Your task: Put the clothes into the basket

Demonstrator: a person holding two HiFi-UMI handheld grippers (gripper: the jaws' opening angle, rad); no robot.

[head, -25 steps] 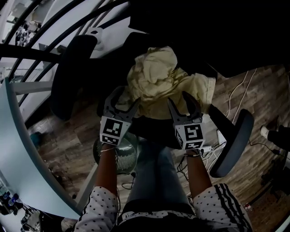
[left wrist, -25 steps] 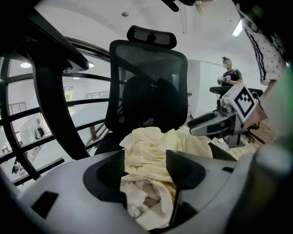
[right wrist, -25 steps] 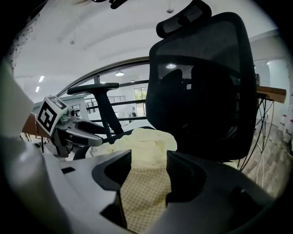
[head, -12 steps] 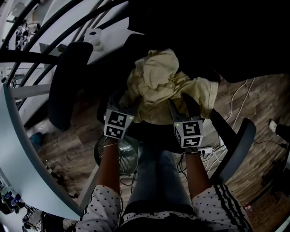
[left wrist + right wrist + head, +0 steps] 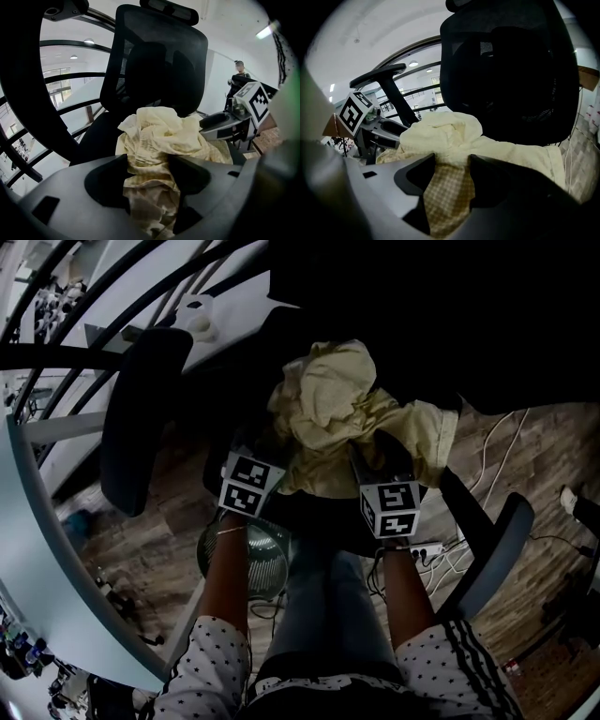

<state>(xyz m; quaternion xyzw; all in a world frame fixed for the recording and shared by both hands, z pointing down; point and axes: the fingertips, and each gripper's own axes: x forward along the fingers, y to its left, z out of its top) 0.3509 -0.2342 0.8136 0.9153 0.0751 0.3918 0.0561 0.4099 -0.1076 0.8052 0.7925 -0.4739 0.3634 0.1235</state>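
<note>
The floor (image 5: pixel 141 540) is dark wood plank, with white cables (image 5: pixel 487 437) and a power strip (image 5: pixel 427 549) lying on it to the right. A pale bench (image 5: pixel 28 549) curves along the left edge, and dark railings (image 5: pixel 94 296) cross in front of a bright, windowed room. A black office chair (image 5: pixel 154 61) stands in the middle. The clothes (image 5: pixel 333 395), a crumpled pale yellow heap partly in a check weave, lie on its seat against the backrest. The left gripper (image 5: pixel 147 164) is clamped on a hanging fold at the heap's near left side. The right gripper (image 5: pixel 452 164) pinches checked fabric at the near right side. A round wire basket (image 5: pixel 248 559) stands on the floor under the person's left forearm, just below the seat's front edge. What it holds cannot be made out.
</note>
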